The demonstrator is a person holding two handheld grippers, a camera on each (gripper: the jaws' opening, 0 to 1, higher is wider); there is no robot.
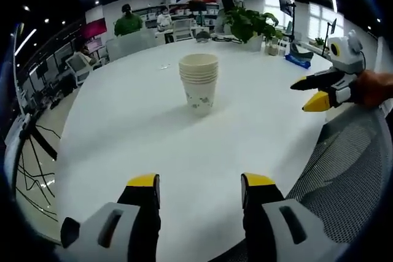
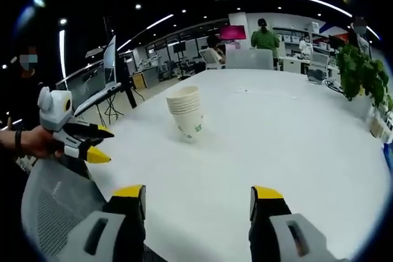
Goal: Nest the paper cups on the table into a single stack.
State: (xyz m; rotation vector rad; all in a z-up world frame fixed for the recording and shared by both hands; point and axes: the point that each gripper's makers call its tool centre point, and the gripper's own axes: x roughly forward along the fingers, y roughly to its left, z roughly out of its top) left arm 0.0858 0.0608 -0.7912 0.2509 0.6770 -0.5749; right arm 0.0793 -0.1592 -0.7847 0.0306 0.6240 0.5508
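Left gripper view: the left gripper rises from the bottom with its grey, yellow-tipped jaws apart and nothing between them, poised above the near edge of the round white table. The stack of cream paper cups with a small green print stands upright near the middle of the table, well apart from both grippers. Several rims show one above another, so the cups look already nested; no loose cup can be made out elsewhere on the tabletop. The right gripper, held in a person's hand, hovers off the table's right-hand edge with its jaws parted and empty, above a grey mesh chair back. A leafy green potted plant sits at the far edge.

Right gripper view: the right gripper has its jaws apart and empty over the near edge of the table. The stack stands toward the table's middle, leaning only as the lens bends it. The left gripper enters from the left, its jaws slightly open.

Paper cups are light, thin-walled and easily crushed or tipped. A gentle grip across the upper wall just under the rim, where the rolled lip stiffens it, would probably serve best.
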